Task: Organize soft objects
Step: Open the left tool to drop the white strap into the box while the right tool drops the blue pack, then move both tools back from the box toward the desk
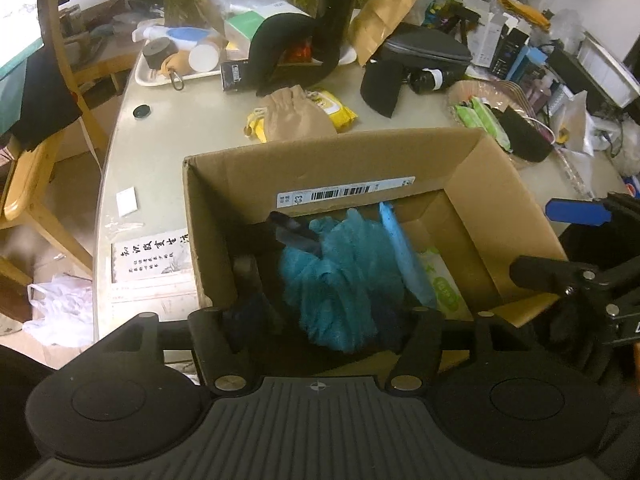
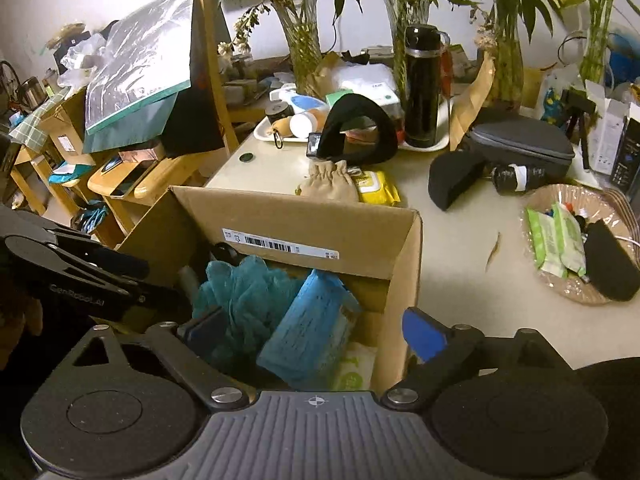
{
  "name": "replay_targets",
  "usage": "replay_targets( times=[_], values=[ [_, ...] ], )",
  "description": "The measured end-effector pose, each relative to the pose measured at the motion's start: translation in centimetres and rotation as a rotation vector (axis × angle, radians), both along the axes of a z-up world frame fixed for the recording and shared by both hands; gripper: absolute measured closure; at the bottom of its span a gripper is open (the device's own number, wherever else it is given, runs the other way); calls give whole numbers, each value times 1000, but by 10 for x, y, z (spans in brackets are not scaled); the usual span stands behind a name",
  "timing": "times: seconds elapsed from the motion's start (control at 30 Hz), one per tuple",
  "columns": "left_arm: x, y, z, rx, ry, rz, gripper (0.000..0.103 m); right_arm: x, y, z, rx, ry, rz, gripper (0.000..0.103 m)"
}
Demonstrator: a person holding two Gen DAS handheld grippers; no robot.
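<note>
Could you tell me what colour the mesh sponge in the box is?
Teal blue mesh sponge, clearest in the left wrist view.

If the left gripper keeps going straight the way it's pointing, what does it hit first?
Most likely the teal mesh bath sponge inside the open cardboard box: it lies between the left gripper's open fingers, straight ahead. Depth is hard to judge, so the gap is unclear.
</note>
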State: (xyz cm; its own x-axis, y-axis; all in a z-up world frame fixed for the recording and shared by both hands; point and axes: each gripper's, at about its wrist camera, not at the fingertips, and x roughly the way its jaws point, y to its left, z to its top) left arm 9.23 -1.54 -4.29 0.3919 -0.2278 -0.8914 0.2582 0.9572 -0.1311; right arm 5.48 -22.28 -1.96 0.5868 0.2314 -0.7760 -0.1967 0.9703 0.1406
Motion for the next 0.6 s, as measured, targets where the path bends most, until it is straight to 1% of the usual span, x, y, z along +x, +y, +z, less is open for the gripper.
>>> replay_targets(
  times=[0.07, 0.1, 0.4, 0.43, 0.47, 0.5, 0.6],
  values=[
    [0, 0, 0, 0, -2, -1, 41, 1, -1, -1, -5, -4, -6, 0],
    [0, 0, 0, 3, -3, 2, 40, 1, -1, -1, -2, -5, -6, 0],
    [-1, 2, 6, -23, -37, 2, 37, 0, 1, 1, -9, -20, 4, 0],
    [-1, 3, 8, -28, -43, 2, 36, 0, 1, 1, -12, -23, 6, 0],
    [-2, 3, 9, -33, -51, 1, 30, 0, 1, 2, -15, -25, 7, 0],
    [-2, 4, 11, -35, -60, -2, 26, -1, 2, 3, -19, -30, 8, 0],
    [-3, 5, 17, -43, -95, -12, 25, -1, 2, 5, -24, -45, 12, 0]
  ],
)
